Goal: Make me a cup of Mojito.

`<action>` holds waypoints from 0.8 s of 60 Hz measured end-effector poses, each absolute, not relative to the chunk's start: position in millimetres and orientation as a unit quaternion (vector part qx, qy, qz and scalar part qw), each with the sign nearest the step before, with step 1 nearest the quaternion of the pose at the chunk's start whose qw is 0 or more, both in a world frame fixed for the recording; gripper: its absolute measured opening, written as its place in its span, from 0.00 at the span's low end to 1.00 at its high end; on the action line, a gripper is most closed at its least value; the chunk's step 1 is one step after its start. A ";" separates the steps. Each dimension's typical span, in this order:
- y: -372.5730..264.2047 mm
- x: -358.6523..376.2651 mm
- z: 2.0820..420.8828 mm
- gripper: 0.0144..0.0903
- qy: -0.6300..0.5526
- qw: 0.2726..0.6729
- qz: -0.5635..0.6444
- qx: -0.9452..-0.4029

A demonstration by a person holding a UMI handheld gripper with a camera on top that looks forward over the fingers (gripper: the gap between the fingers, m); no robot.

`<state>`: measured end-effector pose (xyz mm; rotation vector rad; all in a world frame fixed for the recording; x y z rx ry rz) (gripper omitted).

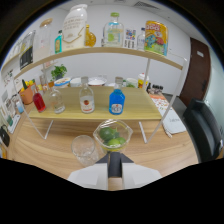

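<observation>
Gripper (114,159) sits low at 6 o'clock; fingers look nearly closed w/ nothing held. Bowl of limes (113,136) stands just ahead at 12, probably next pick. Empty glass (84,149) at 10, beside bowl, ready for mixing. 2 bottles on shelf beyond.

Limes (112,137) fill clear cup (113,135) — empty glass (84,149) just beside.

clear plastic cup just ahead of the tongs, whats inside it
The clear plastic cup holds green limes, at least two rounded ones showing through the wall. Its bottom is covered by the white tongs, so anything beneath the limes cannot be seen.
</observation>
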<state>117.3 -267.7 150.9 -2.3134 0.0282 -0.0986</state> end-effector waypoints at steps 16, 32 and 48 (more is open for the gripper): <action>-253.6 135.6 173.2 0.03 -0.118 0.450 -0.216 -0.859; -228.9 129.8 207.3 0.03 -0.376 0.486 -0.389 -0.686; -219.2 102.9 211.9 0.02 -0.552 0.477 -0.447 -0.518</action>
